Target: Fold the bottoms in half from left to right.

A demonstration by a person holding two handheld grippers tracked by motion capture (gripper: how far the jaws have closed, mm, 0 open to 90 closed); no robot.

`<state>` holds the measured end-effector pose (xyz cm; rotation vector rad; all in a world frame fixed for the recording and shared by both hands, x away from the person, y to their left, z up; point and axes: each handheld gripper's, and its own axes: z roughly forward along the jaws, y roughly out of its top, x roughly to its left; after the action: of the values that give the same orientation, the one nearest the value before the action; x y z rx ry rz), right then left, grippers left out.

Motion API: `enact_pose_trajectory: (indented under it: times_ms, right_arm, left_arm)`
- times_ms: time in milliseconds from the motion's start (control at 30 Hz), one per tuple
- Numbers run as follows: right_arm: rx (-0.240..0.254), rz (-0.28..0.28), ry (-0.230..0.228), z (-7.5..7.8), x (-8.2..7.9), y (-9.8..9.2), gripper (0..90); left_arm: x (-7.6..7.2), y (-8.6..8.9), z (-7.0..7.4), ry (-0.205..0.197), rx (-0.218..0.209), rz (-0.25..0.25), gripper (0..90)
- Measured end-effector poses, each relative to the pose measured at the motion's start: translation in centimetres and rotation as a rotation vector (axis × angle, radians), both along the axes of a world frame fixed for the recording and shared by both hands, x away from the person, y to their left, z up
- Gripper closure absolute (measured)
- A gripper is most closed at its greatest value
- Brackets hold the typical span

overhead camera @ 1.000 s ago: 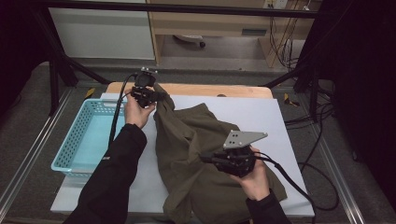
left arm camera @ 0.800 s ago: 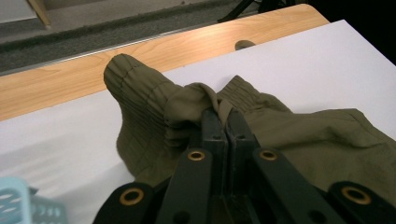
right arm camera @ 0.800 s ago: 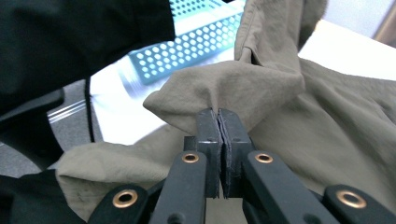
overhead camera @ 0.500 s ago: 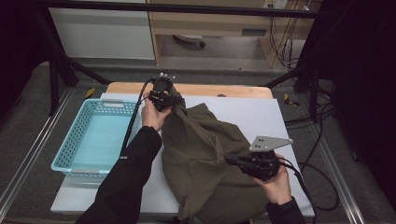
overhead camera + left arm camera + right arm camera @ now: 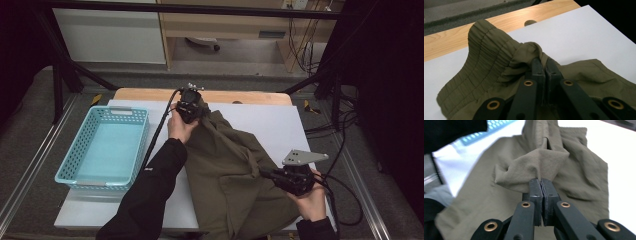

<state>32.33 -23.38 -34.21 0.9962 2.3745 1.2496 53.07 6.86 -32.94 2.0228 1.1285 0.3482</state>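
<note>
Pinching olive garment (image 5: 235, 175): left tongs (image 5: 198, 114) clamped at its twelve o'clock waistband, right tongs (image 5: 266, 173) clamped at four o'clock.

One camera looks down over the table (image 5: 280, 125); two ride close above it, all sharing the olive garment (image 5: 235, 175).

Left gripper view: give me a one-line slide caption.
Left claw shut on the ribbed edge of the olive garment above the white table.

A lab-like recording room: dark metal frame (image 5: 65, 75), trailing cables (image 5: 345, 125) and a white-topped table (image 5: 280, 125).
</note>
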Motion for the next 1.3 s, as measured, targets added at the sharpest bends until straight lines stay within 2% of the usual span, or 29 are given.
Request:
enact_pose_trajectory:
  times_ms: [100,267,533,700,900,1067,1167,1300]
  right_arm:
    - [-0.033,-0.043,0.0,-1.2,0.3,-0.3,88.4]
    - [-0.05,-0.063,0.018,-2.9,0.6,-0.6,88.4]
    - [-0.043,-0.099,0.014,-3.2,0.7,-1.2,88.5]
    - [-0.064,-0.127,0.001,-3.1,1.1,-1.7,88.5]
    - [-0.085,-0.171,0.004,-3.4,1.5,-2.8,88.6]
    - [-0.1,-0.201,0.03,-4.7,2.2,-3.7,90.0]
    - [-0.096,-0.21,0.058,-5.8,2.6,-4.1,90.0]
    - [-0.098,-0.22,0.068,-6.7,2.9,-4.2,90.0]
  left_arm:
    - [0.1,-0.4,-0.8,0.007,0.006,-0.001,86.8]
    - [0.4,-1.0,-2.0,0.016,0.012,0.0,86.2]
    - [0.8,-1.2,-2.6,0.026,0.001,-0.006,82.4]
    - [0.8,-0.6,-2.0,0.017,-0.001,-0.008,69.9]
    - [-0.1,0.6,-0.7,-0.034,0.034,0.001,53.9]
    - [-1.2,1.6,-0.5,-0.017,0.039,-0.022,45.1]
    - [-2.1,2.1,-0.8,-0.003,0.042,-0.041,38.6]
    - [-3.5,2.6,-1.3,0.011,0.056,-0.072,30.8]
